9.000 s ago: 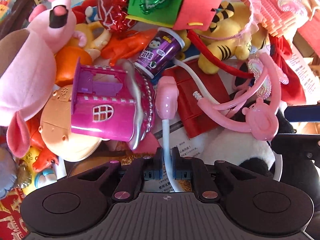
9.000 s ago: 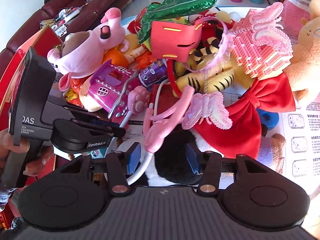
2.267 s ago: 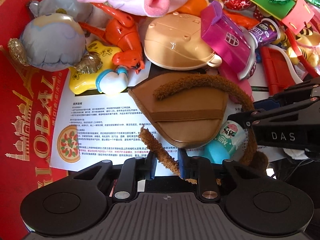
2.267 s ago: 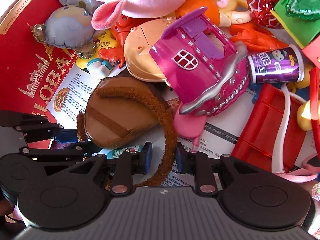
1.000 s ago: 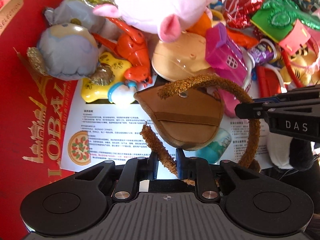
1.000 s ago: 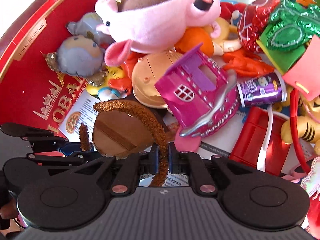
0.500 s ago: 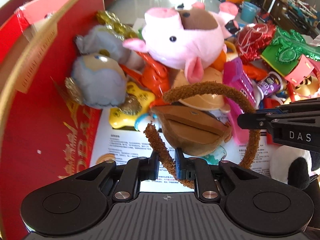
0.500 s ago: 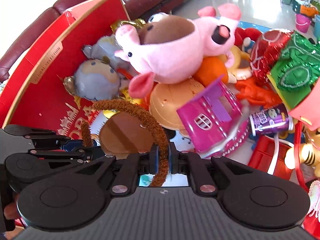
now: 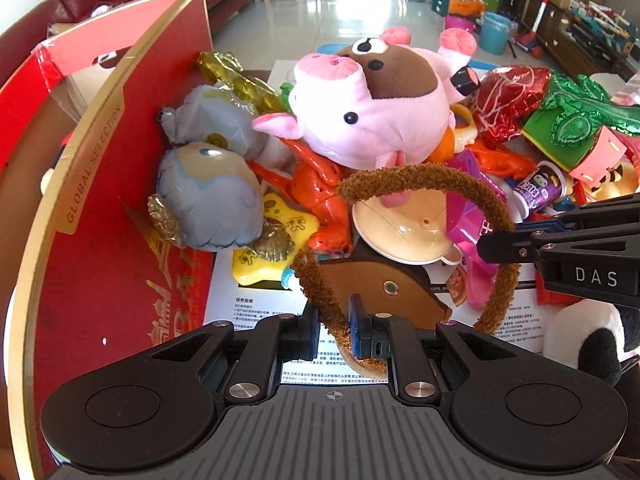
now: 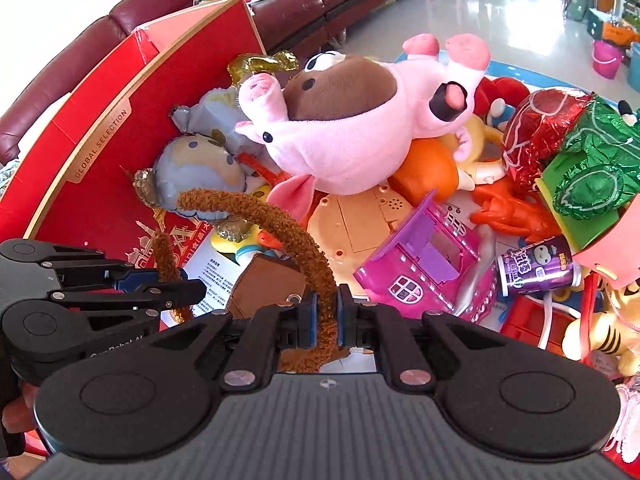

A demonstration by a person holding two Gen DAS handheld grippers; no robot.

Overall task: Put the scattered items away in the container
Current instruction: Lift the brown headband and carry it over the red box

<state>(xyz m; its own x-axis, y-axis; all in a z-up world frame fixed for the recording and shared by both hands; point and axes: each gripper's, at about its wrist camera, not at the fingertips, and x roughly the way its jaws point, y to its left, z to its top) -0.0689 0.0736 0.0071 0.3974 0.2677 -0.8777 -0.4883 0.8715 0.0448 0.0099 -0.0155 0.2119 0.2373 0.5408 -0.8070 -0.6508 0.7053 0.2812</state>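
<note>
left gripper (image 9: 334, 322): clenched on brown fuzzy strap (image 9: 424, 174)
right gripper (image 10: 325, 316): clenched on same strap
left to do: toy pile outside red box (image 9: 120, 184)

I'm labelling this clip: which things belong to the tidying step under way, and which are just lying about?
In use:
- fuzzy brown headband
- left hand-held gripper
- right hand-held gripper
- red box

Lying about:
- pink pig plush
- purple toy house
- purple cup

Bright daylight, glare on the floor (image 9: 360, 4), fisheye-bent edges.

Close, downward; shared pink pig (image 9: 372, 120) (image 10: 352, 136)
</note>
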